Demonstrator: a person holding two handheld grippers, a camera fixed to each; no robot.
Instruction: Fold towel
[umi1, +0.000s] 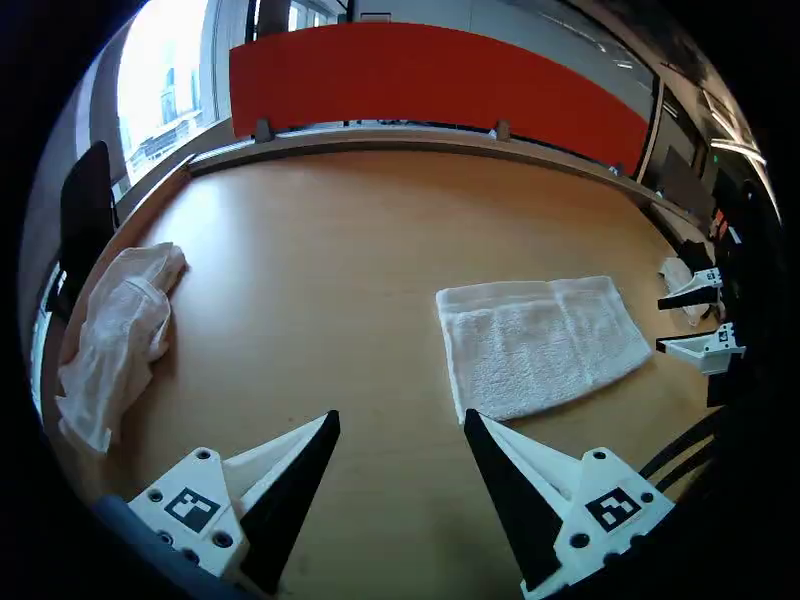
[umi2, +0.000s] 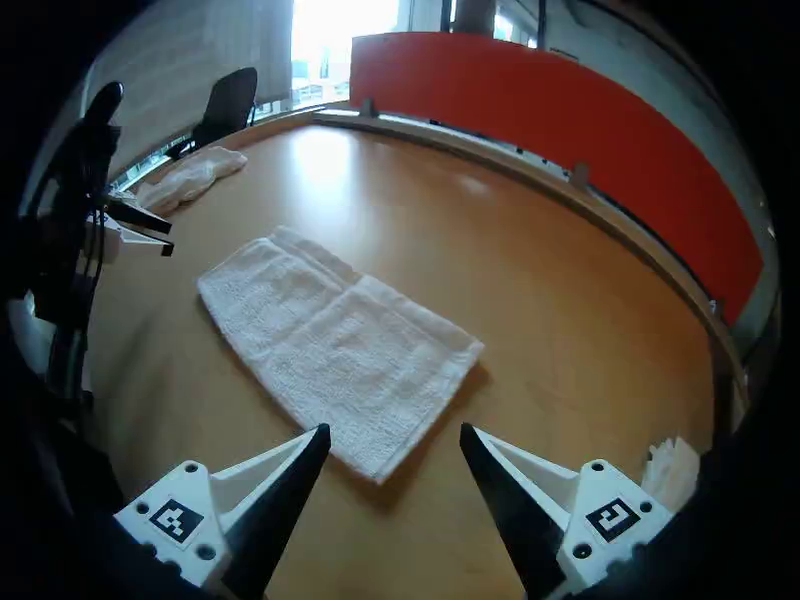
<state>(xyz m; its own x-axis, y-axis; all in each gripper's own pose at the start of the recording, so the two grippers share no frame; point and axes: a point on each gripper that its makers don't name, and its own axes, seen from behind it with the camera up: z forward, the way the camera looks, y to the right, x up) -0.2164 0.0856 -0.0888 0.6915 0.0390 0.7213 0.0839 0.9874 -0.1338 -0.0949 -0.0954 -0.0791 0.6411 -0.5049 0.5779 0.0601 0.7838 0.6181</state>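
Now holding left gripper (umi1: 401, 414) above the table (umi1: 380, 230), jaws spread wide, gripping nothing. Holding right gripper (umi2: 394, 428) the same way, released and empty, facing it from the opposite side. Looking down on the towel (umi1: 540, 345) lying flat between them, apart from both, already doubled into a tidy rectangle with layered edges showing. Judging at least one fold done, perhaps another half-fold remaining. Passing over a crumpled cloth (umi1: 120, 320) lying near the table's edge, well apart, seemingly not yet folded.

Bright daylight from blown-out windows (umi1: 165, 90), soft glare on the table (umi2: 330, 150), strong fisheye curvature at edges
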